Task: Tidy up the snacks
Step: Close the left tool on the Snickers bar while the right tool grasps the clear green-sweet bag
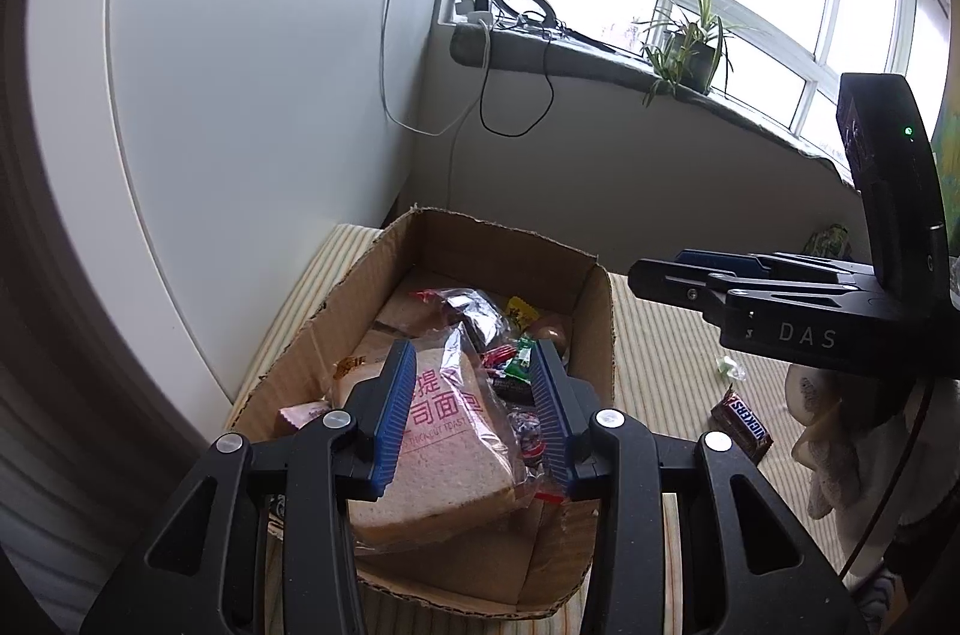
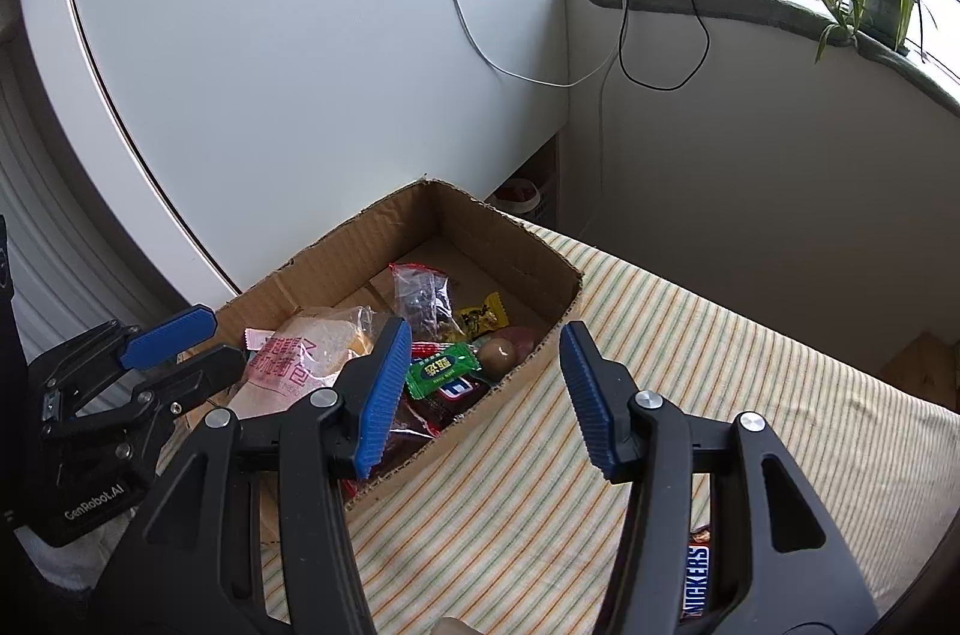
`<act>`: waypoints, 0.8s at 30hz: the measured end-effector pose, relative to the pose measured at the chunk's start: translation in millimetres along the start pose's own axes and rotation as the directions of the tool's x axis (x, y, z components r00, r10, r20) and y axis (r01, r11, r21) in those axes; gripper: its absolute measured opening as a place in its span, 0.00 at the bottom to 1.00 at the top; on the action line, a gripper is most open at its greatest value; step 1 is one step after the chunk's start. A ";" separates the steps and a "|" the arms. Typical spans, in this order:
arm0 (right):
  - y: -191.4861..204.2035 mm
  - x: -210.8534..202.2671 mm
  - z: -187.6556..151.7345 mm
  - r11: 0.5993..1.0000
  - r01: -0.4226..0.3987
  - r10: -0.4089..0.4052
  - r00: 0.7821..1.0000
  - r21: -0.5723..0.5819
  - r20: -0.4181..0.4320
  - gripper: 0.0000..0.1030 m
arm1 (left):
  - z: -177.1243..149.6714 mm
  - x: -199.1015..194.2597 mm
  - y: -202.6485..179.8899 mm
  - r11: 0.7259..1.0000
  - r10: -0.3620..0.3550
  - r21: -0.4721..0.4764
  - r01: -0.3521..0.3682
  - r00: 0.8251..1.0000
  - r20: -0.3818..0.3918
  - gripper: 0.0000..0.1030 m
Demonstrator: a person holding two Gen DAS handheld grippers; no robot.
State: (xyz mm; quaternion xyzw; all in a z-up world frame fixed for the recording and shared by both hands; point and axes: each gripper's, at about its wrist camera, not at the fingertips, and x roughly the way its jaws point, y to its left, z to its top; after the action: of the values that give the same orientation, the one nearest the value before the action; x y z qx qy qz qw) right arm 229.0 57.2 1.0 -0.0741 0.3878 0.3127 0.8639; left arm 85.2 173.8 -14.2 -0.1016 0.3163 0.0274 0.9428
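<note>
Since we read from the left, we start at the cardboard box (image 2: 336,269) against the white cabinet, where the bagged toast slice (image 1: 432,461) lies on top of the other snacks. Our left gripper (image 1: 474,413) hangs over it with fingers apart, the pads clear of the film, so nothing is gripped. That bread looks light, soft and easily crushed, and its wrapper slippery. Further right, our right gripper (image 2: 480,395) also stands parted and empty over the box's near edge. The Snickers bar (image 1: 742,425) lies on the striped cloth (image 2: 690,371), outside the box. We judge it light, fairly stiff and slick-wrapped; pinching across its narrow middle should hold best.
</note>
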 end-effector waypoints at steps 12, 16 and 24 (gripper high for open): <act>-68.6 -25.9 -17.0 0.997 0.062 -0.061 0.998 0.035 -0.015 0.53 | -2.5 -4.9 -29.6 1.000 -0.021 0.009 0.021 1.000 0.002 0.48; -92.8 -28.2 -25.2 0.996 0.080 -0.079 0.996 0.031 -0.045 0.53 | -5.5 1.1 -56.4 0.998 -0.060 0.025 0.060 0.998 -0.008 0.48; -135.3 -19.9 -44.1 0.996 0.084 -0.081 0.990 0.015 -0.116 0.53 | -23.6 31.0 -117.3 0.986 -0.158 0.041 0.162 0.983 -0.094 0.48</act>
State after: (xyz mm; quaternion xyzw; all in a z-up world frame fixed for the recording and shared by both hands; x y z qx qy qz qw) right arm 272.4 -76.1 -30.5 -0.0994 0.4369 0.2680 0.8529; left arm 109.6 53.8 -30.8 -0.1049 0.3500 -0.0608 0.9289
